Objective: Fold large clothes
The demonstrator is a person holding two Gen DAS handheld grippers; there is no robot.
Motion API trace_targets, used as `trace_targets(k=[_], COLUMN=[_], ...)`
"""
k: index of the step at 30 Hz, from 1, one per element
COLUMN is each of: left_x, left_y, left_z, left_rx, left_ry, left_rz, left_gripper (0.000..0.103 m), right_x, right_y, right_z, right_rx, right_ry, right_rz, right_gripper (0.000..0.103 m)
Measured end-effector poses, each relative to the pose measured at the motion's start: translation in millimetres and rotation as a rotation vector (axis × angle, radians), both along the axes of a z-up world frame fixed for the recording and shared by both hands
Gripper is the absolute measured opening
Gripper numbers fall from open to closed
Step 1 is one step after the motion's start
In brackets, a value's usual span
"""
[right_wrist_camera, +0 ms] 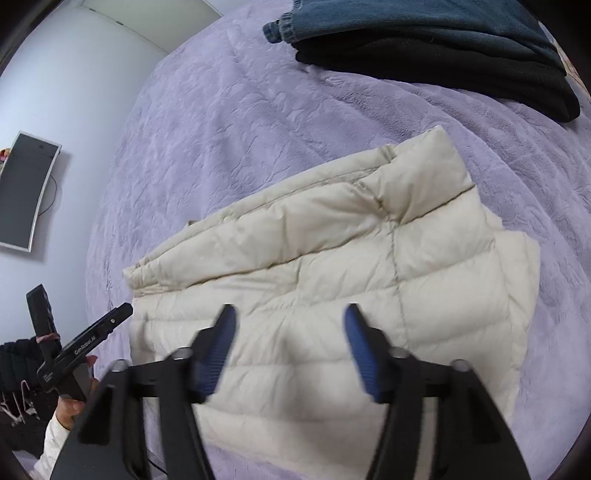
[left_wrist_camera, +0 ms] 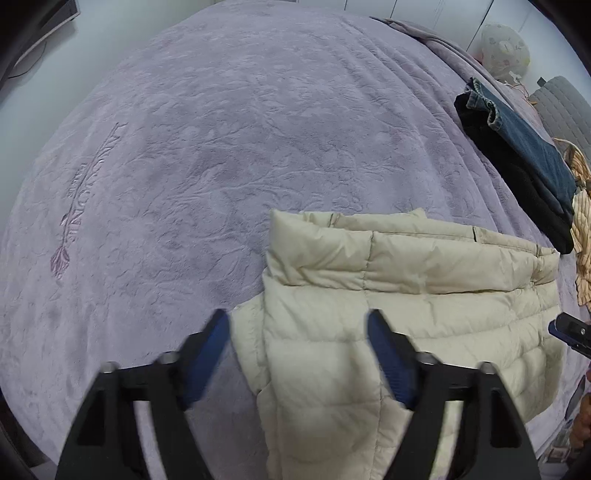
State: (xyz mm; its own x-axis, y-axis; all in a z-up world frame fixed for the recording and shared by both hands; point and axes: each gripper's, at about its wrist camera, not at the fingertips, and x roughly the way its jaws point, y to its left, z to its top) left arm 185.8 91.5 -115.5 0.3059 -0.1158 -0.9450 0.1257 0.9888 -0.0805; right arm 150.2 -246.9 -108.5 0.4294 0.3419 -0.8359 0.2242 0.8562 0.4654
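Note:
A cream quilted puffer jacket (left_wrist_camera: 388, 314) lies folded into a compact block on the lilac bedspread (left_wrist_camera: 221, 147), collar end away from me. My left gripper (left_wrist_camera: 297, 321) hangs above its left edge, open, with nothing between the blue pads. In the right wrist view the same jacket (right_wrist_camera: 332, 266) fills the middle, and my right gripper (right_wrist_camera: 290, 317) hovers over its near part, open and empty. The left gripper (right_wrist_camera: 107, 323) shows at the left of that view, held by a hand in a white sleeve. A tip of the right gripper (left_wrist_camera: 570, 330) shows at the left wrist view's right edge.
Folded blue jeans (left_wrist_camera: 528, 147) rest on a black garment (left_wrist_camera: 517, 184) at the bed's right side; in the right wrist view these jeans (right_wrist_camera: 406, 22) lie beyond the jacket. A striped cloth (left_wrist_camera: 581, 236) lies beside them. A monitor (right_wrist_camera: 26, 192) hangs on the wall at left.

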Motion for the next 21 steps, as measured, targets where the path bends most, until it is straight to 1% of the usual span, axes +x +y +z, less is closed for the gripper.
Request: trace_targets(k=[1, 2, 7, 13, 16, 18, 19, 21], left_x=[-6, -10, -21, -30, -32, -34, -34, -34], left_y=[5, 10, 32, 52, 62, 69, 73, 81], left_z=[3, 5, -2, -15, -23, -28, -31, -37], left_rx=[-0.001, -0.005, -0.016, -0.02, -0.038, -0.059, -0.086, -0.168], left_ry=[-0.033, -0.048, -0.017, 0.014, 0.028, 0.037, 0.046, 0.068], left_rz=[0.013, 0.018, 0.048, 0.072, 0.081, 0.092, 0.091, 0.091], left_gripper=[0.103, 0.103, 0.103, 0.103, 0.103, 0.103, 0.103, 0.103], right_x=[-6, -10, -26, -28, -26, -26, -25, -24], right_y=[7, 15, 46, 78, 91, 98, 101, 105], right_z=[3, 5, 4, -2, -3, -3, -3, -3], right_rx=[-0.002, -0.004, 0.004, -0.016, -0.021, -0.032, -0.038, -0.05], right_ry=[-0.004, 0.001, 0.019, 0.033, 0.033, 0.032, 0.03, 0.027], right_rz=[0.011, 0.023, 0.051, 0.1, 0.12, 0.133, 0.137, 0.142], right_gripper=[0.075, 0.075, 0.075, 0.076, 0.076, 0.076, 0.076, 0.076])
